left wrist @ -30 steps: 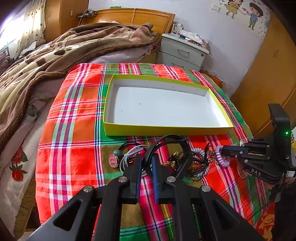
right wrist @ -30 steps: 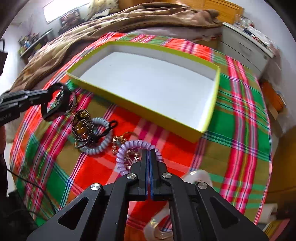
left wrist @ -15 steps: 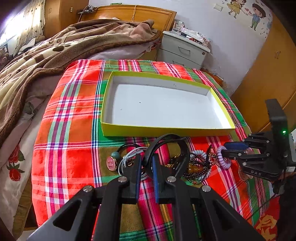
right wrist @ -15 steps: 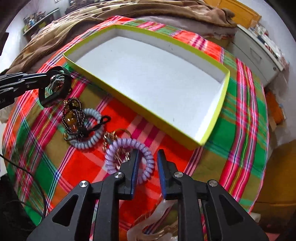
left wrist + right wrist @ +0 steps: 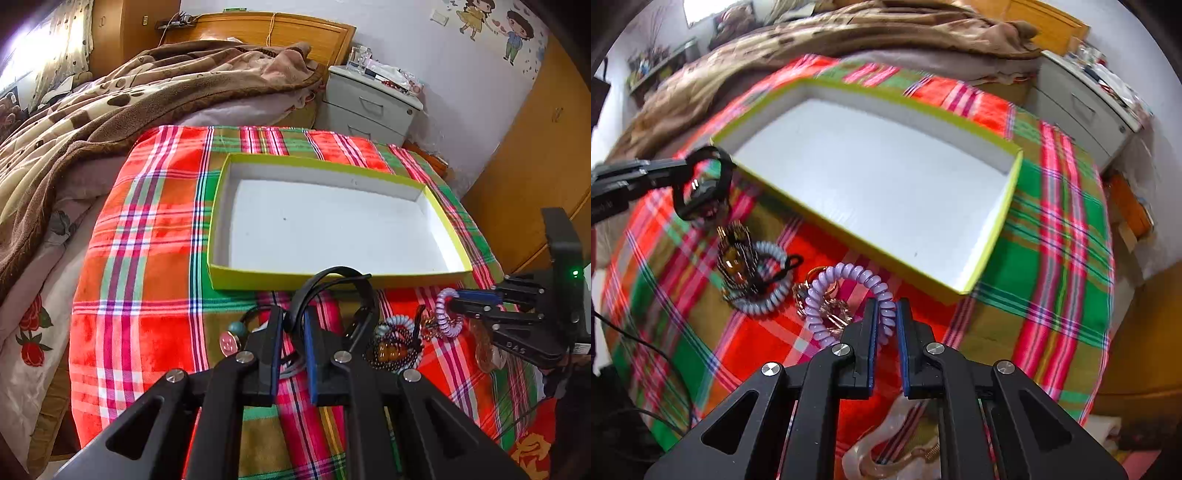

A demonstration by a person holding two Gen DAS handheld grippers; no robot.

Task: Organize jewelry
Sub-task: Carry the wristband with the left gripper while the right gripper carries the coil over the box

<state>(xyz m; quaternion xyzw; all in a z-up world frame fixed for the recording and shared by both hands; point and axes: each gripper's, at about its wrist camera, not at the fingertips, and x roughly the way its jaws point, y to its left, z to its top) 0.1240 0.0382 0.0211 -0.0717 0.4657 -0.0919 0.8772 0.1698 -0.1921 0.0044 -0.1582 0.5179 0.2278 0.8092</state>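
A shallow yellow-green box (image 5: 448, 227) with a white inside lies open on the plaid cloth; it also shows in the right wrist view (image 5: 999, 218). My left gripper (image 5: 293, 325) is shut on a black band (image 5: 334, 282) and holds it just in front of the box's near wall. My right gripper (image 5: 885, 317) is shut on a purple spiral hair tie (image 5: 849, 275), lifted a little above the cloth; it also shows in the left wrist view (image 5: 445, 314). A pale blue spiral tie (image 5: 768, 302) with dark beads and an amber stone lies between the grippers.
A gold-pink trinket (image 5: 833, 314) lies under the purple tie. A pale hair claw (image 5: 882, 446) lies under my right gripper. A small round charm (image 5: 229, 341) lies left of my left gripper. A brown blanket (image 5: 92, 107) is at the left, a nightstand (image 5: 369, 107) behind.
My right gripper opened, then closed on the purple spiral tie and lifted it. My left gripper carried the black band closer to the box.
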